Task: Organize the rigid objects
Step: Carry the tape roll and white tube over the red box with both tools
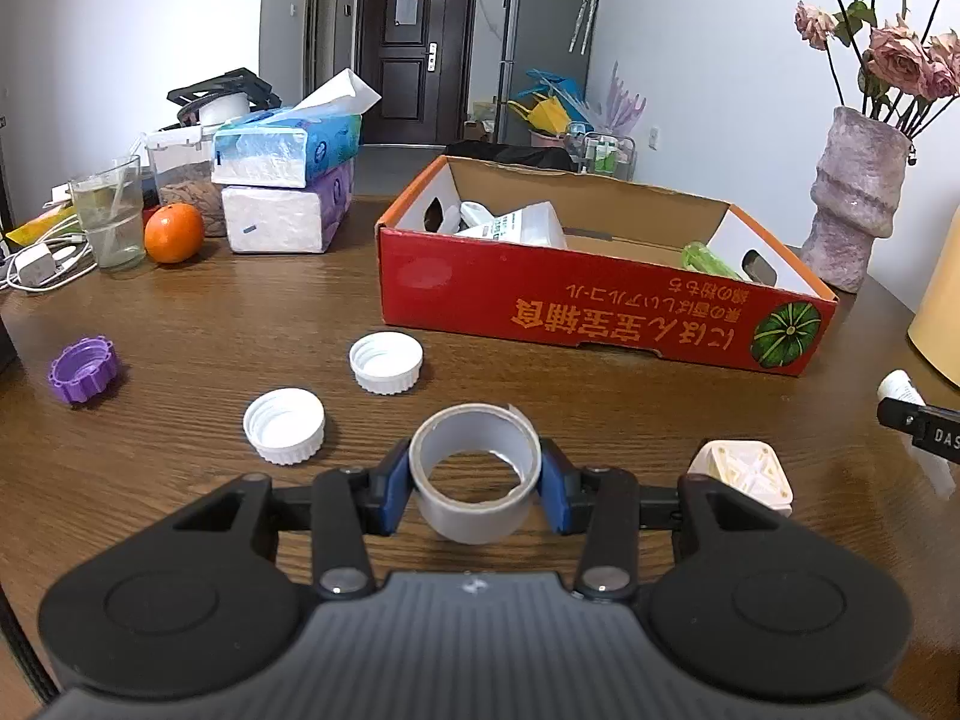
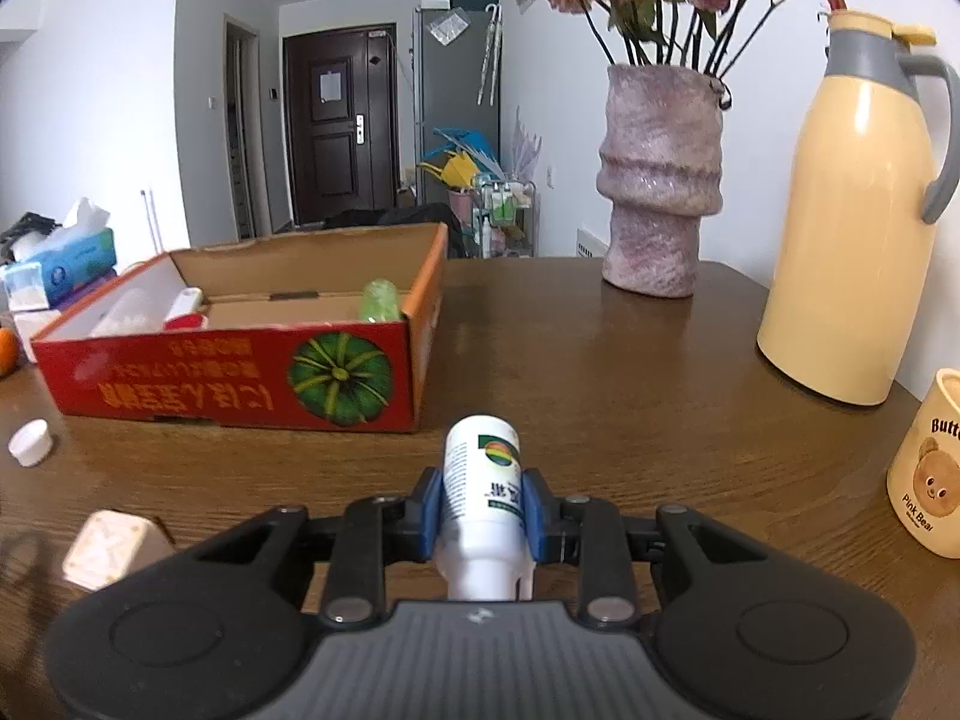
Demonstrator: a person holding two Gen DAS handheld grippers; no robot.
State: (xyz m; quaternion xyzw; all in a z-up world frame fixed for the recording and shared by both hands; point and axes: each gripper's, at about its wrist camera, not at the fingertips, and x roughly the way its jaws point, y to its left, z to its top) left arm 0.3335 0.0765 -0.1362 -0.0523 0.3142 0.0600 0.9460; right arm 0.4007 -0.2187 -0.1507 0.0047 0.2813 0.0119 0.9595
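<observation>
My left gripper (image 1: 477, 483) is shut on a grey tape roll (image 1: 475, 505), held just above the wooden table. My right gripper (image 2: 480, 513) is shut on a white bottle (image 2: 480, 492) with a green label, lying along the fingers. A red cardboard box (image 1: 600, 315) stands ahead with white items and a green object inside; it also shows in the right wrist view (image 2: 228, 381). Two white caps (image 1: 284, 425) (image 1: 387, 362), a purple cap (image 1: 84, 369) and a cream cube (image 1: 744, 474) lie on the table. The cube also shows in the right wrist view (image 2: 111, 547).
Tissue boxes (image 1: 288, 180), an orange (image 1: 174, 233), a glass (image 1: 111, 219) and cables sit at the far left. A pink vase with roses (image 2: 657, 180), a yellow thermos (image 2: 852, 228) and a bear mug (image 2: 930, 468) stand on the right.
</observation>
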